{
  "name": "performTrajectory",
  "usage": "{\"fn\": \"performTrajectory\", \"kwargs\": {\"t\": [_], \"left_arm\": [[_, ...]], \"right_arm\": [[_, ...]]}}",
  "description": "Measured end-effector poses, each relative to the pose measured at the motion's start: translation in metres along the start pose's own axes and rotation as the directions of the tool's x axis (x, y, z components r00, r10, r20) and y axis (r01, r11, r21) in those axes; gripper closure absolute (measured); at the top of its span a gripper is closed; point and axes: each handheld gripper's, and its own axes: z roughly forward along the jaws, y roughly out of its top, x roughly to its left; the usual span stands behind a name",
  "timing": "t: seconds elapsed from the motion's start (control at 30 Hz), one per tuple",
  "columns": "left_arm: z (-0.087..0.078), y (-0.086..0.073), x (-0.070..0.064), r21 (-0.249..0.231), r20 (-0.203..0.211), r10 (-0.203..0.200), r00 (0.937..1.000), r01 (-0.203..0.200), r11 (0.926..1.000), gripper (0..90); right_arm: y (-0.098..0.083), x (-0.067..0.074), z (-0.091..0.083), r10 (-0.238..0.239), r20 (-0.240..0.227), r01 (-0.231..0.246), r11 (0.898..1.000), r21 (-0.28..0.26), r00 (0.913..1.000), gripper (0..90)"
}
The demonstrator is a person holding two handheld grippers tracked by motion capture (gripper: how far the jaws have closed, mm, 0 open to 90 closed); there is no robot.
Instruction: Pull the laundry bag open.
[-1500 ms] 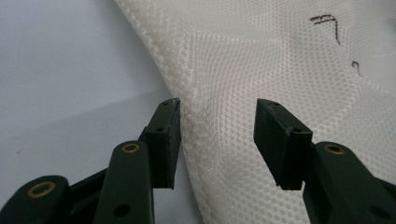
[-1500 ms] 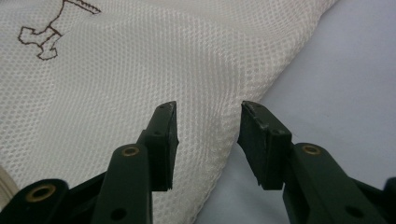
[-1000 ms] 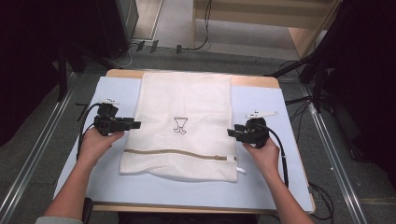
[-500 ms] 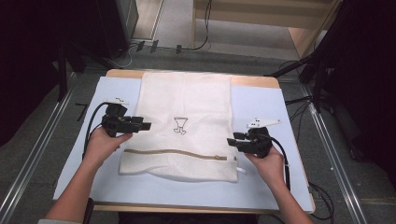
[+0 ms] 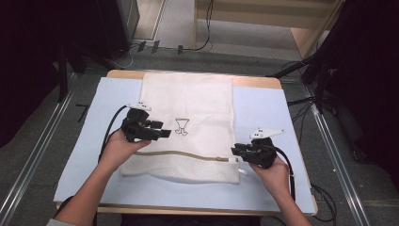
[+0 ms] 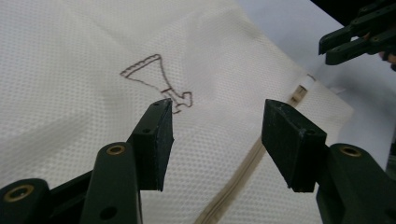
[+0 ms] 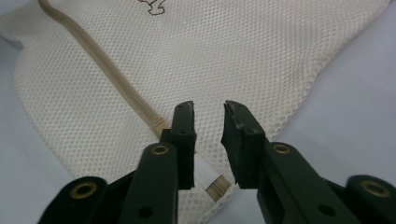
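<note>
A white mesh laundry bag [image 5: 186,125] lies flat at the centre of the high view, on the pale blue mat [image 5: 268,110] that covers the desk [image 5: 256,82]. A beige zipper [image 5: 188,155] crosses the bag's lower part from left to right, and a small dark printed emblem [image 5: 180,126] sits near its middle.

The left tongs [image 5: 165,133] sit at centre-left of the high view, over the bag's left edge and just left of the emblem. Their jaws stand wide apart and have just been opening, with nothing between them; in the left gripper view [image 6: 217,140] the mesh and the emblem [image 6: 156,81] show behind the gap.

The right tongs [image 5: 235,150] are at lower right of the high view, at the zipper's right end. Their jaws have just been closing and now stand a narrow gap apart; in the right gripper view [image 7: 208,140] the zipper's white end tab [image 7: 205,175] lies just below that gap, not pinched.
</note>
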Motion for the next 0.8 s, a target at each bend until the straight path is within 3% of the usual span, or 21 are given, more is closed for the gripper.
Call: {"fn": "performTrajectory", "kwargs": {"t": [0.2,0.57,0.8], "left_arm": [[0.017,0.006,-0.016,0.018,0.03,0.037,0.9988,-0.038,0.9991,46.4],[0.048,0.012,-0.038,0.049,0.105,0.074,0.9917,-0.079,0.9956,52.6],[0.065,0.013,-0.05,0.071,0.136,0.101,0.9855,-0.112,0.9912,58.1]], "right_arm": [[-0.007,0.002,0.001,0.015,-0.009,-0.015,1.0,0.02,0.9999,90.0],[-0.018,0.003,0.015,0.035,-0.006,-0.034,0.996,0.081,0.9994,90.0],[-0.023,0.005,0.026,-0.001,0.017,-0.001,0.994,0.106,0.9999,90.0]]}}
